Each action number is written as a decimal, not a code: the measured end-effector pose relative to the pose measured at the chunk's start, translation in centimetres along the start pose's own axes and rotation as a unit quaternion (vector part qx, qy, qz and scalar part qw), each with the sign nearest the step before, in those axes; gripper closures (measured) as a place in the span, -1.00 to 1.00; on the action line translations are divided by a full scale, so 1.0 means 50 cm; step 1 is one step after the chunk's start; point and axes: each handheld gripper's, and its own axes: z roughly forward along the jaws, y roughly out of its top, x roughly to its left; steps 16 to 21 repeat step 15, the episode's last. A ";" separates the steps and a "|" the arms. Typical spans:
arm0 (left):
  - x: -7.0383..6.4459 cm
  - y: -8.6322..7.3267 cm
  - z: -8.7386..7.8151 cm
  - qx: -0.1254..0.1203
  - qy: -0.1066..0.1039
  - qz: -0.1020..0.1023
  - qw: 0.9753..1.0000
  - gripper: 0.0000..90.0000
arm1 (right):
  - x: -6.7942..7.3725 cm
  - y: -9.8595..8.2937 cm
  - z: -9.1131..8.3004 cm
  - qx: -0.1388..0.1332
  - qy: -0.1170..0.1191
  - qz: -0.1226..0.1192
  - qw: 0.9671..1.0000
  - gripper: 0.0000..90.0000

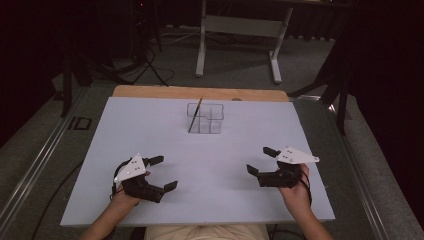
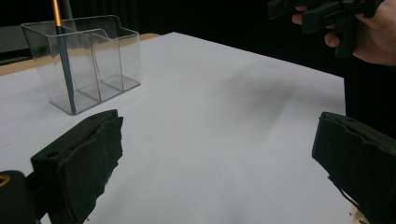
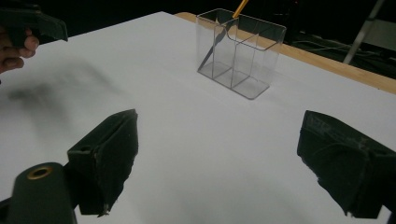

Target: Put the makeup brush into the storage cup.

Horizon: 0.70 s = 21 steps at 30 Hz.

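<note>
Two gripper sets gape, left gripper [image 1: 163, 172] and right gripper [image 1: 261, 160]

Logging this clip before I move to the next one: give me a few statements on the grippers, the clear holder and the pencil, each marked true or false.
1. Both the left gripper and the right gripper have their jaws spread open with nothing between them. True.
2. The pencil lies flat on the white table. False: it stands leaning inside the clear holder.
3. The holder is divided into compartments. True.
4. The right gripper touches the holder. False: bare table lies between them, as the right gripper view shows.
5. The holder sits toward the table's far edge. True.
</note>
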 end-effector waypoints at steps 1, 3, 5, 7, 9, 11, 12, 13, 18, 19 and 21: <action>0.000 0.000 0.000 -0.001 0.000 0.000 1.000 -0.95 | 0.000 0.000 0.000 0.001 0.001 0.000 1.000 -0.72; 0.000 0.000 -0.001 -0.001 0.000 -0.001 1.000 -0.95 | 0.000 -0.001 0.001 0.002 0.000 -0.001 1.000 -0.72; 0.002 0.000 -0.001 0.001 0.001 0.001 1.000 -0.95 | 0.000 -0.001 0.002 0.003 0.000 -0.001 1.000 -0.72; 0.003 -0.001 0.000 0.002 0.002 0.000 1.000 -0.95 | 0.000 -0.001 0.002 0.003 0.001 -0.001 1.000 -0.72; 0.004 -0.001 -0.001 0.001 0.002 -0.002 1.000 -0.95 | -0.001 -0.002 0.002 0.003 0.001 -0.001 1.000 -0.72; 0.004 0.000 -0.002 -0.001 0.002 -0.002 1.000 -0.95 | -0.001 -0.002 0.002 0.004 0.000 0.001 1.000 -0.72; 0.004 0.000 -0.002 -0.001 0.002 -0.002 1.000 -0.95 | -0.001 -0.002 0.002 0.004 0.001 0.001 1.000 -0.72; 0.004 0.000 -0.002 -0.001 0.003 -0.003 1.000 -0.95 | -0.001 -0.002 0.002 0.004 0.002 0.001 1.000 -0.72; 0.004 0.000 -0.002 -0.001 0.002 -0.003 1.000 -0.95 | -0.002 -0.003 0.004 0.004 0.002 0.000 1.000 -0.71; 0.004 0.000 -0.002 -0.001 0.002 -0.003 1.000 -0.95 | -0.002 -0.003 0.004 0.004 0.002 0.000 1.000 -0.71; 0.004 0.000 -0.002 -0.001 0.002 -0.003 1.000 -0.95 | -0.002 -0.003 0.004 0.004 0.002 0.000 1.000 -0.71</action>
